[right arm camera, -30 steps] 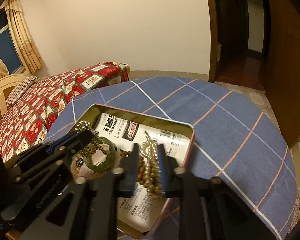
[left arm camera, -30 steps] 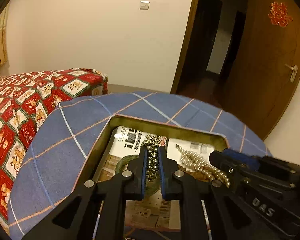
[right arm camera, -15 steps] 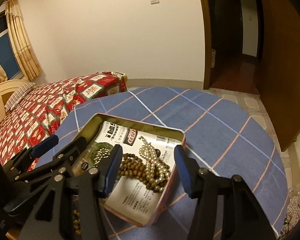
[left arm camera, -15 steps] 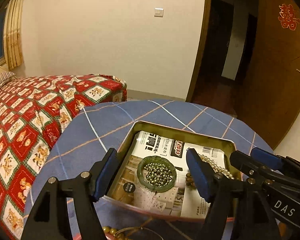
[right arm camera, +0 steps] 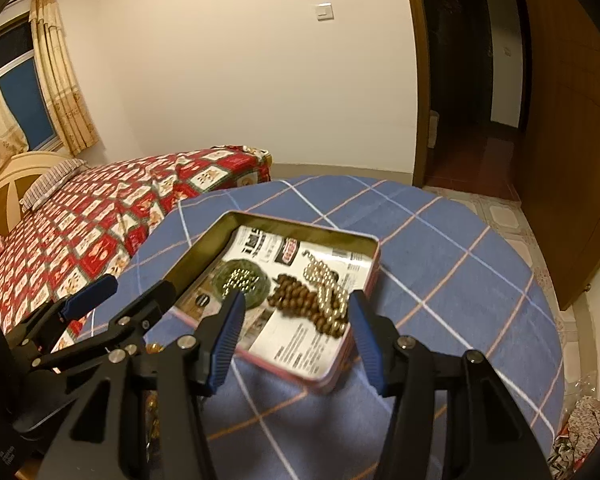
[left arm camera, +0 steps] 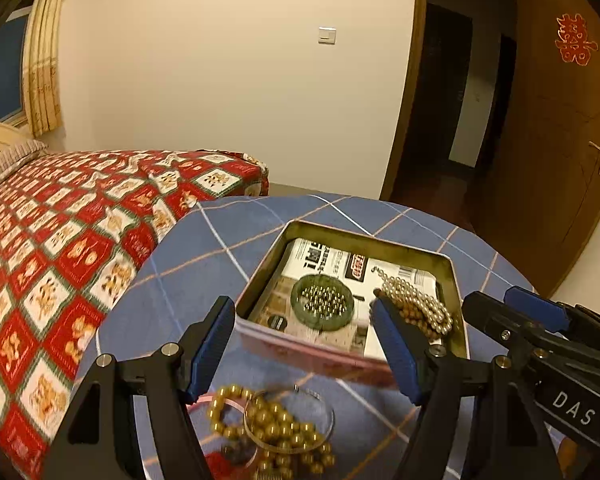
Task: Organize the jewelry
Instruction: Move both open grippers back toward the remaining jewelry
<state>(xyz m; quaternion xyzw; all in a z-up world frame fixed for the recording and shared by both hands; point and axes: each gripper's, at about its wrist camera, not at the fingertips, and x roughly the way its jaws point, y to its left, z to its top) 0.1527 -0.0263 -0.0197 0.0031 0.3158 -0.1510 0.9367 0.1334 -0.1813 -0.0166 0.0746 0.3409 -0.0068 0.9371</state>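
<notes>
Both sets of jaws stood apart with nothing between the pads: the left gripper (left arm camera: 306, 350) and the right gripper (right arm camera: 296, 344) hung above the near edge of the tin (left arm camera: 364, 240). Setting was a bedroom: cream wall (left arm camera: 220, 80), bed with a red patchwork quilt (left arm camera: 60, 232) at left, brown door (left arm camera: 548, 160) ajar at right, round table under a blue checked cloth (right arm camera: 440, 280). A second earlier the left jaws were pinched on the small metal beads (left arm camera: 326, 298) and the right jaws sat close around the pearl strand (right arm camera: 326, 284); both pairs had just been opening, and both grippers now sat farther back from the tin. The beads lay inside the green bangle (left arm camera: 322, 306), with brown wooden beads (right arm camera: 296, 298) and the pearls beside it, all in the tin beyond the fingertips. Gold beads (left arm camera: 268, 420) and a clear ring (left arm camera: 290, 418) lay loose on the cloth below the left jaws.
</notes>
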